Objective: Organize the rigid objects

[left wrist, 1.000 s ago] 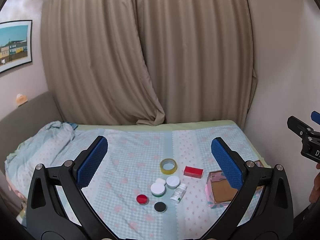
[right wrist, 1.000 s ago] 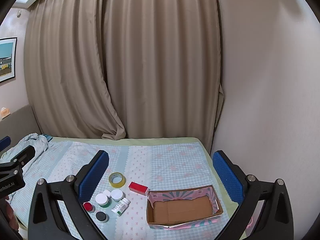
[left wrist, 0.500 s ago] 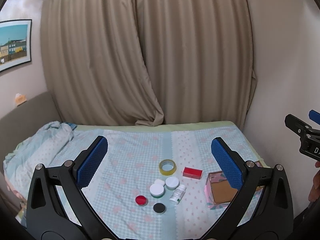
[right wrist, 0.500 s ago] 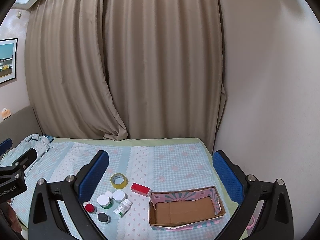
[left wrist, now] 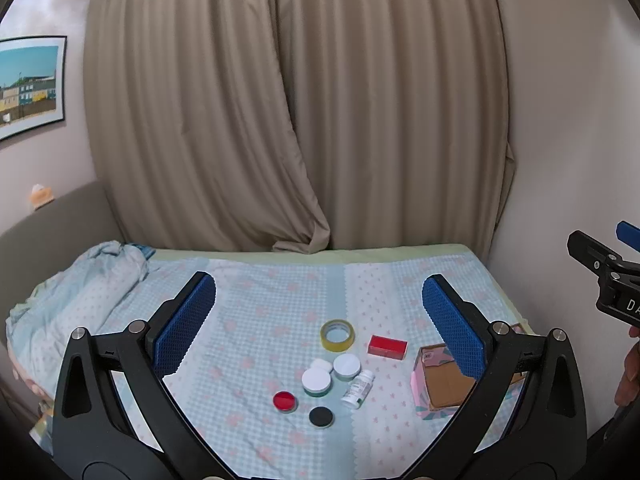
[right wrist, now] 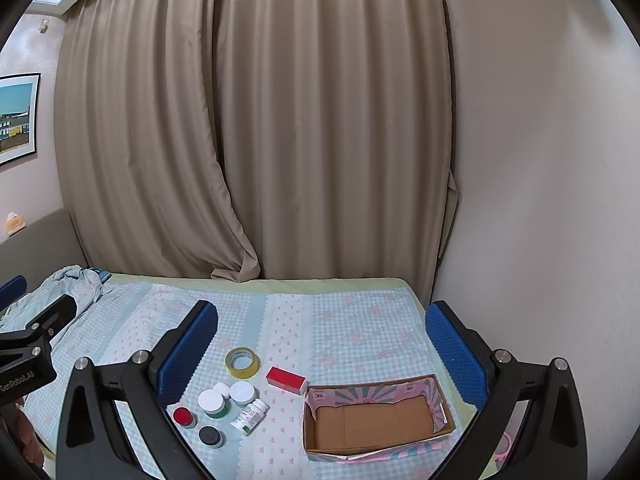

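Both my left claw [left wrist: 318, 316] and right claw [right wrist: 322, 338] hang spread and empty, seemingly drawn back slightly from the bed [right wrist: 360, 320], where jars [right wrist: 214, 402] wait beside the unfilled box [right wrist: 376, 420].

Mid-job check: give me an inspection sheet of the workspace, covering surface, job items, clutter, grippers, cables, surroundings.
Surface: bed sheet, checked blue, flat.
Job's things: cardboard box open, nothing inside; tape roll, red block, white bottle lying down, and five small round containers, white-lidded jar among them, grouped left of the box.
Clutter: crumpled blanket at far left.
Grippers: left gripper open, holding nothing; right gripper open, holding nothing.
Cables: nothing seen.
Surroundings: curtains, framed picture.
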Demonstrator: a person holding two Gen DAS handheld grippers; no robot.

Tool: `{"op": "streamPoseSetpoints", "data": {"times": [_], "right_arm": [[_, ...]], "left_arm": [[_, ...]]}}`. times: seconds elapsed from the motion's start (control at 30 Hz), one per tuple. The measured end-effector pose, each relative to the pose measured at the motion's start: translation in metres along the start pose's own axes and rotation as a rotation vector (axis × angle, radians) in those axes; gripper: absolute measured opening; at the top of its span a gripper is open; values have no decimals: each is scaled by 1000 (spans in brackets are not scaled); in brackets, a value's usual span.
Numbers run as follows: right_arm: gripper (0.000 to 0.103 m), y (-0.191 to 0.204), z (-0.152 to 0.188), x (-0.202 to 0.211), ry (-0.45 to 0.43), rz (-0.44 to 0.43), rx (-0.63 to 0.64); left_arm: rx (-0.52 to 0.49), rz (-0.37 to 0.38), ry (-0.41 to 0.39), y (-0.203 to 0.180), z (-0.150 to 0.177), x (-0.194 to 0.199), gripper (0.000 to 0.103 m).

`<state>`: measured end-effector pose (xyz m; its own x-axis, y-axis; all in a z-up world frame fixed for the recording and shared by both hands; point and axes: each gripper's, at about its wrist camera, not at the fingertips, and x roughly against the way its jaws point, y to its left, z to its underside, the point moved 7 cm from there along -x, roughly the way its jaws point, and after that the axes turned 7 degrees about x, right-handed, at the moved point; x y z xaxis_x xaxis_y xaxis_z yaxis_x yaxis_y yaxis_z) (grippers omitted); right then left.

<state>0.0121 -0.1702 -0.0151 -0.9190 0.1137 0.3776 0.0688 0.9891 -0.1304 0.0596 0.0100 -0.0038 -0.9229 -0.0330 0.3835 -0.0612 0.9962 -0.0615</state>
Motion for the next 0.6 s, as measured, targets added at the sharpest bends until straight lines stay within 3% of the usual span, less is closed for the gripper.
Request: {"op": "streamPoseSetpoints", "data": {"times": [0.6], "right_arm": [[103, -2, 5, -1, -2, -6, 1]], "left_arm": [[7, 17, -1, 9, 6, 1, 103]]}}
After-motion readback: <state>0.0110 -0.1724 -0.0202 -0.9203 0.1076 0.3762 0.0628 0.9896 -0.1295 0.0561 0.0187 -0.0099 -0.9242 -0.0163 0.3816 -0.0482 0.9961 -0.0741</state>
